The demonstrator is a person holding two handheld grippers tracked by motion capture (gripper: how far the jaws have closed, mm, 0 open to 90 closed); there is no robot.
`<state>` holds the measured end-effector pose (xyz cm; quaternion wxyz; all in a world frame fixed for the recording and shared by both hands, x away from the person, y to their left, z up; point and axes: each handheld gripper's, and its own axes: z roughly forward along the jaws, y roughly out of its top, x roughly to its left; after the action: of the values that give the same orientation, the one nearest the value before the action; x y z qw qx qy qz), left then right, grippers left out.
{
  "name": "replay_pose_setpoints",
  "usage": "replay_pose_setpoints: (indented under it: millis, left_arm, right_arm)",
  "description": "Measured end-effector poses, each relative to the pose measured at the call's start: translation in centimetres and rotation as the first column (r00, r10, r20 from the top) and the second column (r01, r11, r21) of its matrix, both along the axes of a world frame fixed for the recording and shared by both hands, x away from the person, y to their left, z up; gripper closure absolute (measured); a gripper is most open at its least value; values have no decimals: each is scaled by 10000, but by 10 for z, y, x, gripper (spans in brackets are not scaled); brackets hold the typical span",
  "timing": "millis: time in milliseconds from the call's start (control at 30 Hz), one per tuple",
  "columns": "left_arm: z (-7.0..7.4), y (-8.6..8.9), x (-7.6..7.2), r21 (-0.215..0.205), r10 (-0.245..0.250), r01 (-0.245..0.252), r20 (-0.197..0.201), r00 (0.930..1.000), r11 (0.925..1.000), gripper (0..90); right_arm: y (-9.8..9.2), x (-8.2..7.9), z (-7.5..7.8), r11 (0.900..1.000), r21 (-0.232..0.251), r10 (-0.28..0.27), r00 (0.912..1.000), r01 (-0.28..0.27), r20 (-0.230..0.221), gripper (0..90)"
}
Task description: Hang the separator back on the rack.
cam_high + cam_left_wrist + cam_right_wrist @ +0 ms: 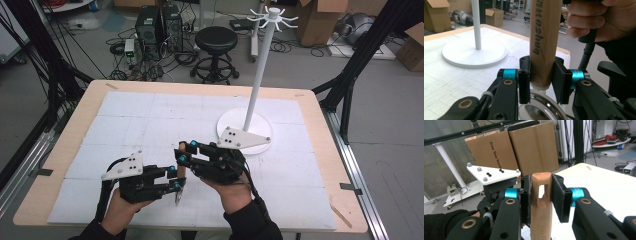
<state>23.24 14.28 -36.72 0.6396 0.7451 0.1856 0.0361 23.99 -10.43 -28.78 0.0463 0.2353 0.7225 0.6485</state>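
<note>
Looking down from the high view: you hold a gripper in each hand near the front middle of the table [320, 150], over the white mat [150, 120].
High view – handle: a wooden handle [182, 159] stands nearly upright between your two grippers, raised off the mat.
High view – left gripper: your left gripper [175, 177] points right and meets the handle's lower part.
High view – right gripper: your right gripper [183, 151] points left and meets the handle near its top.
High view – stand: a white stand [255, 95] with a round base sits just behind your right hand [235, 192].
Left gripper view – jaws: closed onto the lower end of the wooden handle [543, 42], one pad pressed on each side – nearly as narrow as they go.
Left gripper view – metal part: a shiny metal part [541, 110] hangs directly below the handle's end; what it is, you cannot tell from here.
Left gripper view – surroundings: the stand's base [474, 53] lies well to the left, your right hand [599, 20] at upper right.
Right gripper view – jaws: clamped on the top end of the handle [541, 205], where a slotted hole passes through the wood; both pads bear on it.
Right gripper view – beyond: your left gripper's plate [492, 173] shows behind, with cardboard boxes [514, 150] farther back.
</note>
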Motion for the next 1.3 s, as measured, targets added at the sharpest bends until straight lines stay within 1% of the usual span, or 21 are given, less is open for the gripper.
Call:
replay_pose_setpoints:
  millis: [100, 167, 233, 267, 333, 367, 433, 467, 567, 633, 700, 767, 833, 867, 933, 1033, 1133, 1200, 1233, 1267, 1300]
  left_arm:
    - [0, -1, 0, 87, -141, 141, -19, 9999, 9999, 701]
    - [1, 0, 0, -11, -296, 296, -78, 9995, 9996, 702]
    - [1, 1, 0, -256, -541, 538, -118, 9985, 9982, 702]
    - [1, 1, 1, -368, -715, 711, -90, 9974, 9968, 702]
    - [2, 2, 1, -617, -1081, 1073, -101, 9941, 9923, 702]
    - [2, 2, 1, -677, -1282, 1274, -74, 9917, 9895, 701]
    - [4, 1, 1, -725, -1699, 1694, -5, 9855, 9829, 701]
    - [4, 0, 0, -719, -1879, 1878, 51, 9822, 9796, 701]
    - [6, -2, -2, -743, -2345, 2348, 135, 9720, 9692, 701]
    - [6, -4, -3, -761, -2502, 2504, 126, 9681, 9652, 701]
    - [6, -5, -3, -705, -2567, 2570, 142, 9664, 9638, 700]
    - [6, -5, -3, -707, -2676, 2682, 173, 9634, 9608, 701]
    - [6, -5, -4, -716, -2777, 2784, 192, 9605, 9578, 701]
    - [6, -5, -4, -702, -2821, 2827, 185, 9592, 9566, 701]
    - [5, -6, -4, -698, -2935, 2937, 128, 9559, 9534, 701]
    - [5, -6, -4, -700, -2990, 2991, 117, 9542, 9517, 701]
    - [5, -6, -4, -703, -2995, 2994, 101, 9540, 9515, 701]
    - [5, -6, -3, -708, -2877, 2877, 108, 9577, 9551, 699]
    - [5, -6, -4, -813, -2743, 2746, 150, 9615, 9581, 691]
    - [5, -6, -4, -935, -2434, 2432, 100, 9699, 9655, 626]
    - [5, -5, -3, -970, -2132, 2124, 24, 9770, 9724, 531]
  right_arm:
    - [0, 0, -1, 9999, 18, 161, 9999, -161, -52, 684]
    - [-1, 2, -2, 9989, 257, 400, 9991, -396, -168, 442]
    - [-3, 6, -5, 9958, 250, 884, 9960, -881, -143, 307]
    - [-5, 7, -7, 9940, 168, 1082, 9941, -1083, 79, 266]
    - [-10, 10, -13, 9879, 162, 1534, 9875, -1540, 356, 247]
    - [-13, 11, -15, 9841, 169, 1761, 9836, -1769, 392, 233]
    - [-19, 15, -21, 9735, 215, 2267, 9730, -2278, 437, 234]
    - [-22, 16, -24, 9660, 337, 2555, 9664, -2564, 297, 249]
    - [-26, 18, -30, 9316, 898, 3521, 9358, -3521, 164, 301]
    - [-26, 18, -32, 9171, 958, 3861, 9220, -3870, 282, 333]
    - [-26, 17, -33, 9046, 992, 4134, 9099, -4146, 338, 399]
    - [-24, 16, -33, 8932, 915, 4378, 8979, -4403, 460, 473]
    - [-22, 16, -34, 8818, 893, 4610, 8863, -4632, 453, 537]
    - [-22, 16, -34, 8775, 888, 4691, 8820, -4712, 444, 561]
    - [-20, 16, -35, 8737, 849, 4756, 8777, -4790, 579, 615]
    - [-19, 14, -35, 8631, 852, 4918, 8668, -4978, 826, 691]
    - [-19, 14, -35, 8658, 889, 4871, 8701, -4924, 756, 700]
    - [-18, 13, -34, 8724, 865, 4757, 8763, -4810, 758, 702]
    - [-18, 12, -34, 8789, 826, 4646, 8823, -4698, 755, 704]
    - [-18, 11, -34, 8873, 794, 4480, 8899, -4543, 855, 704]
    - [-18, 10, -33, 8966, 748, 4300, 8985, -4365, 880, 705]
